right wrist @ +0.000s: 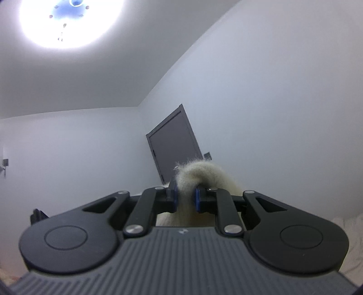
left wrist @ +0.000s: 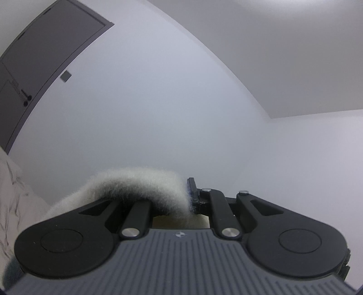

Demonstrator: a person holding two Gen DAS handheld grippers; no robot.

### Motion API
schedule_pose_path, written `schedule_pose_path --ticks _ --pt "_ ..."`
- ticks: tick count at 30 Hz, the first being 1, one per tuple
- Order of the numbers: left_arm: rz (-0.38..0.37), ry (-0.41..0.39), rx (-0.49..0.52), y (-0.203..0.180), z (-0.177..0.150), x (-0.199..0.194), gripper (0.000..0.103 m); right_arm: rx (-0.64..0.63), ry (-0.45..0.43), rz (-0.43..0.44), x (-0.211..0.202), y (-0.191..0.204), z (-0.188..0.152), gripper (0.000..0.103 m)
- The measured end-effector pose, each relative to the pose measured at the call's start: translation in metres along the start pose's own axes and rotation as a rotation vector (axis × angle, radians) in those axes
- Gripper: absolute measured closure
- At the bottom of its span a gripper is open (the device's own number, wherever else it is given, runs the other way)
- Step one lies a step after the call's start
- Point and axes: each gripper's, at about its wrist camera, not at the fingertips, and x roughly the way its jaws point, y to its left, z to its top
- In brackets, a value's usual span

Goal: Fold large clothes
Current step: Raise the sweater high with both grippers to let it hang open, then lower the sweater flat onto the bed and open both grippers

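Note:
Both grippers point upward at the walls and ceiling. A fluffy cream-white garment drapes over my left gripper; its fuzzy edge arcs from the right finger pad across to the left and hides the left finger. The jaws are shut on it. In the right wrist view the same fuzzy garment bunches up between the two blue-padded fingers of my right gripper, which is shut on it. The rest of the garment hangs below, out of view.
A dark grey door stands in the white wall at the left; it also shows in the right wrist view. A bright ceiling lamp glares overhead. White crumpled bedding lies at the lower left.

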Motion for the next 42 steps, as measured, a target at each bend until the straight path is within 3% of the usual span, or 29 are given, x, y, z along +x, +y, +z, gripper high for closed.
schedule_pose_path --ticks 2,3,8,15,20,23,28,35,38,42 --pt "0.035 0.021 0.02 0.002 0.004 0.019 0.09 0.002 0.012 -0.029 0.014 -0.001 0.01 0.085" --pt "0.051 0.033 0.03 -0.015 0.002 0.011 0.09 0.008 0.024 -0.046 0.023 -0.005 0.012 0.085" --pt "0.123 0.125 0.007 0.032 -0.027 0.069 0.089 0.08 0.102 -0.143 0.077 -0.061 -0.019 0.085" --pt "0.242 0.3 -0.107 0.193 -0.121 0.198 0.089 0.197 0.239 -0.259 0.158 -0.173 -0.112 0.085" --pt "0.339 0.411 -0.148 0.308 -0.201 0.288 0.089 0.296 0.356 -0.35 0.233 -0.275 -0.196 0.085" --pt "0.388 0.473 -0.142 0.369 -0.244 0.345 0.089 0.352 0.419 -0.399 0.277 -0.342 -0.255 0.085" --pt "0.459 0.571 -0.09 0.47 -0.312 0.432 0.089 0.404 0.486 -0.438 0.313 -0.437 -0.345 0.085" --pt "0.54 0.728 -0.093 0.563 -0.388 0.488 0.089 0.418 0.632 -0.486 0.35 -0.503 -0.423 0.084" --pt "0.546 0.756 -0.073 0.579 -0.412 0.489 0.089 0.452 0.653 -0.492 0.354 -0.514 -0.439 0.084" --pt "0.534 0.775 -0.021 0.57 -0.415 0.485 0.089 0.468 0.666 -0.492 0.352 -0.515 -0.447 0.084"
